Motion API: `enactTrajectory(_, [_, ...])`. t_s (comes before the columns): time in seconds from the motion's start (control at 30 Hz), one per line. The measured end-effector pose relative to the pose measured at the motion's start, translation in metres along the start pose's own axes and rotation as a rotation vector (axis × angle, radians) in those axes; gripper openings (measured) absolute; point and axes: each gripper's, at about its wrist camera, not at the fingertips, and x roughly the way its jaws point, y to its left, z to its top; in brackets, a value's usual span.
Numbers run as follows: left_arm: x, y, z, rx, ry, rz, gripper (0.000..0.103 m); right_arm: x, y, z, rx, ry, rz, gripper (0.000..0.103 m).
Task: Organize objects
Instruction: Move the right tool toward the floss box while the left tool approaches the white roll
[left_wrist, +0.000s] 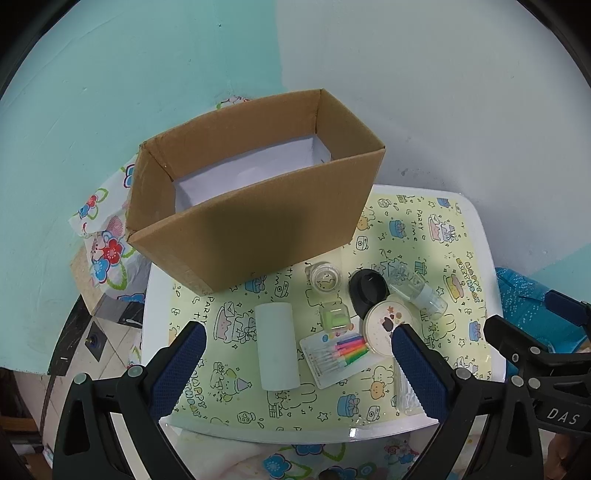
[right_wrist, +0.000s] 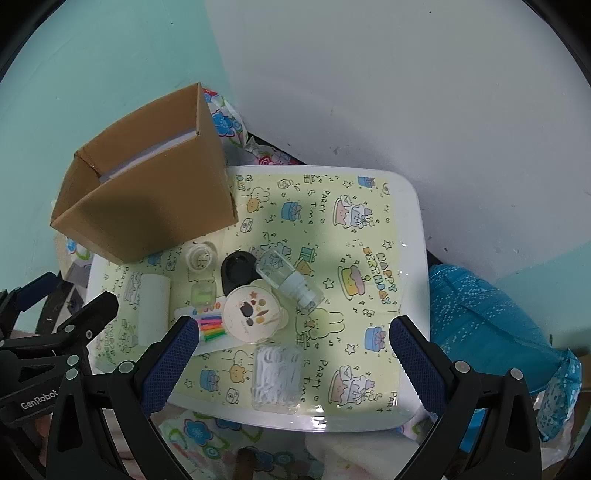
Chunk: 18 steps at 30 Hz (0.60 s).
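An open cardboard box (left_wrist: 255, 218) (right_wrist: 147, 206) stands at the table's far left. Before it lie a white roll (left_wrist: 277, 345) (right_wrist: 151, 306), a small clear jar (left_wrist: 325, 278) (right_wrist: 200, 256), a green cube (left_wrist: 335, 318) (right_wrist: 203, 294), a marker pack (left_wrist: 341, 354) (right_wrist: 210, 326), a black lid (left_wrist: 368, 288) (right_wrist: 238, 271), a round tin (left_wrist: 386, 326) (right_wrist: 252, 315), a clear bottle (left_wrist: 419, 291) (right_wrist: 290, 277) and a bag of white picks (right_wrist: 277, 376) (left_wrist: 404, 395). My left gripper (left_wrist: 299, 365) hovers open over the roll and markers. My right gripper (right_wrist: 295, 358) hovers open over the bag.
The small white table (right_wrist: 413, 229) carries a yellow party-print mat (left_wrist: 424, 229). A blue plastic bag (right_wrist: 487, 332) lies to its right. Floral cloth (left_wrist: 107, 251) hangs at the left and below the front edge. Walls stand close behind.
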Motion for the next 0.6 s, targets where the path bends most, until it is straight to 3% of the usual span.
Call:
enactTrajectory(0.03, [0.0002, 0.0004, -0.0003, -0.001, 0.000, -0.004, 0.101, 0.0000, -0.0002, -0.0001, 0.195, -0.022, -0.020, 0.103])
enactTrajectory(0.33, [0.0002, 0.0008, -0.0023, 0.063, -0.007, -0.043, 0.101, -0.0015, -0.0021, -0.0026, 0.209, -0.034, 0.005, 0.103])
enactTrajectory(0.6, [-0.0001, -0.0012, -0.0035, 0.089, -0.019, -0.015, 0.101, -0.0001, -0.0027, -0.0039, 0.211, -0.032, 0.014, 0.103])
